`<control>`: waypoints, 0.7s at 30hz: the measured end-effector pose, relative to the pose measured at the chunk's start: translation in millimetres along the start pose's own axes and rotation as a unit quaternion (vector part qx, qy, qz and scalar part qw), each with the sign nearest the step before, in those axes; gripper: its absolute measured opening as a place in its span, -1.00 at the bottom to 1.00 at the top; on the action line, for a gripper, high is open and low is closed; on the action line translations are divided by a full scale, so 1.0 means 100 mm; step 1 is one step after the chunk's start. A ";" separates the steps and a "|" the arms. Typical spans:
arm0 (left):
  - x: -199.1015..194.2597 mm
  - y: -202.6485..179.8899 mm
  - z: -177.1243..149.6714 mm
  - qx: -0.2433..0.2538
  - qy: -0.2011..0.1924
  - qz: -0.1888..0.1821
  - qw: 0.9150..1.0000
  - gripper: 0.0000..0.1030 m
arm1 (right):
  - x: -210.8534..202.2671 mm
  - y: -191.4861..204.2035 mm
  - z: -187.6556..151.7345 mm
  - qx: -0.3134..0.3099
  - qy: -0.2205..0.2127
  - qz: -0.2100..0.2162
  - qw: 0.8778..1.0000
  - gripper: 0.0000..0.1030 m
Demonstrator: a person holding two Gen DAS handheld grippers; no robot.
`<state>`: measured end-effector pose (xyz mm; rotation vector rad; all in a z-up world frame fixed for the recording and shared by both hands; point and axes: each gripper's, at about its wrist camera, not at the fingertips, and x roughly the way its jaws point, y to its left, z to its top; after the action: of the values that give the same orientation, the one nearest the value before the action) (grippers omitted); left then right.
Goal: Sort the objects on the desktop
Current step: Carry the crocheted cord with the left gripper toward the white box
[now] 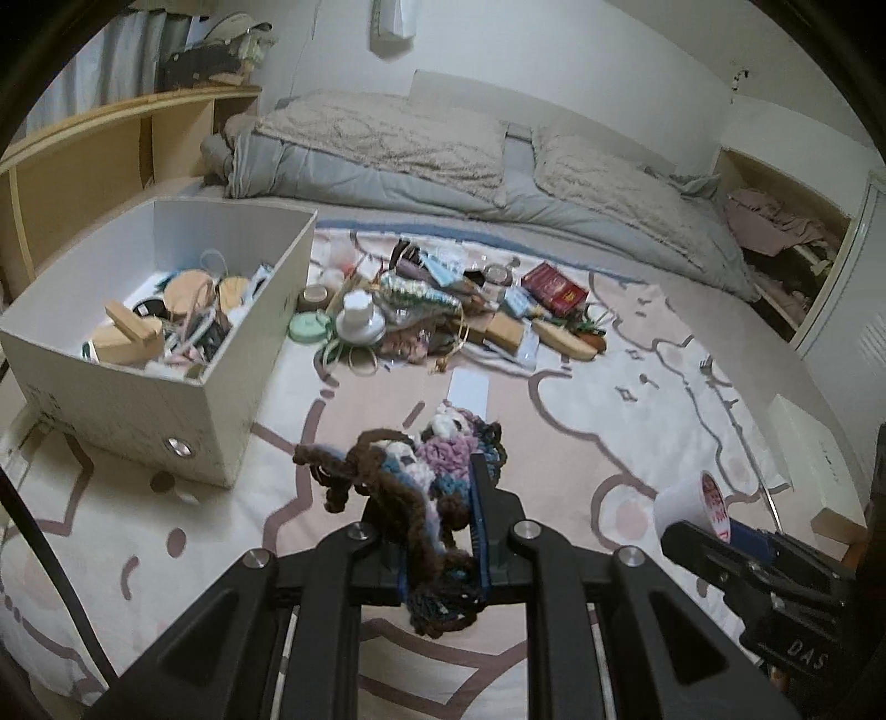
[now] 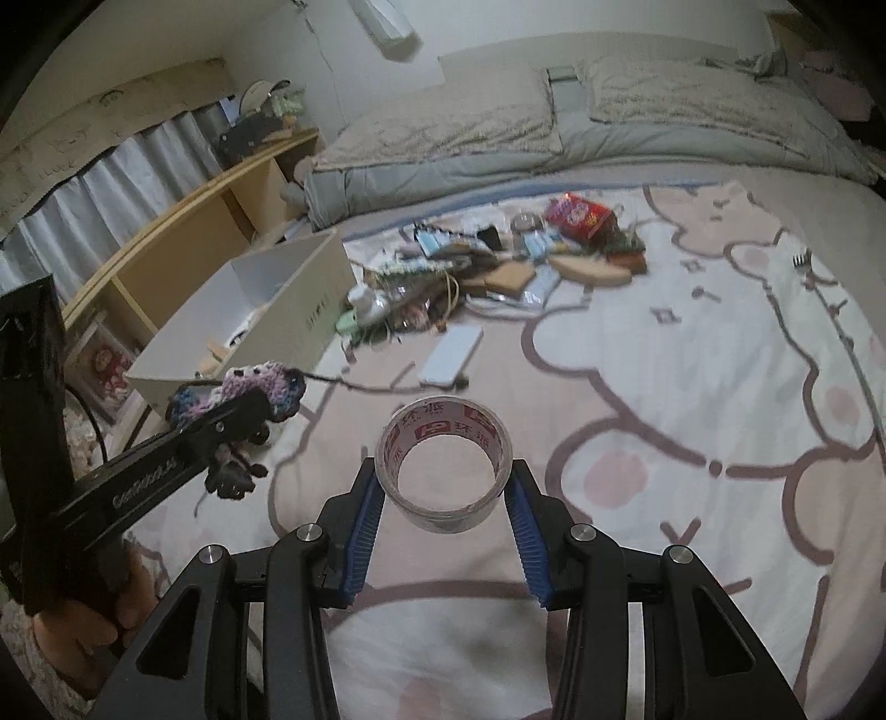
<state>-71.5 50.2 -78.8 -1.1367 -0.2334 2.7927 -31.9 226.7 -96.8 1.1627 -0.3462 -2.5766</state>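
Above a patterned bedspread (image 2: 692,387), the left gripper (image 1: 426,487) clamps a crocheted yarn piece (image 1: 410,471); the right gripper (image 2: 446,493) grips a tape roll (image 2: 443,471). A white box (image 1: 166,399) sits left.

Ahead of me lies a bed (image 1: 581,443) under a pale pink cover with a cartoon outline. At its far end a grey quilt (image 1: 443,183) is folded in a long roll, with two beige fuzzy pillows (image 1: 382,138) on top. To my left runs a light wooden shelf (image 1: 99,160) with grey curtains (image 2: 127,166) behind it. A white wall unit (image 1: 393,22) hangs above.
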 end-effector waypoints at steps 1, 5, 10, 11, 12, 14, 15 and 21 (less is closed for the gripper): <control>-0.03 0.00 0.02 0.001 -0.004 -0.002 1.000 -0.68 | -0.01 0.02 0.03 -0.001 -0.003 0.001 1.000 -0.12; -0.13 0.03 0.11 0.002 -0.019 -0.011 1.000 -0.68 | -0.06 0.11 0.12 -0.011 -0.016 0.002 1.000 -0.12; -0.26 0.11 0.27 0.005 -0.045 -0.015 0.999 -0.68 | -0.06 0.24 0.25 -0.021 -0.026 0.009 0.999 -0.12; -0.28 0.13 0.30 0.005 -0.049 -0.016 0.999 -0.68 | -0.06 0.28 0.28 -0.023 -0.028 0.013 0.999 -0.12; -0.31 0.16 0.34 0.005 -0.056 -0.016 0.998 -0.68 | -0.06 0.30 0.31 -0.026 -0.031 0.015 0.999 -0.12; -0.36 0.20 0.42 0.006 -0.068 -0.015 0.998 -0.68 | -0.06 0.37 0.38 -0.033 -0.040 0.019 0.998 -0.12; -0.38 0.22 0.46 0.006 -0.074 -0.014 0.997 -0.68 | -0.06 0.41 0.41 -0.036 -0.044 0.020 0.998 -0.12; -0.45 0.41 0.77 0.003 -0.102 -0.005 0.995 -0.68 | -0.02 0.57 0.69 -0.042 -0.062 0.035 0.997 -0.12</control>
<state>-95.8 -5.0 -1.1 -0.8450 -0.2467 2.8988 -73.6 181.0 -31.9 0.9493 -0.2959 -2.5818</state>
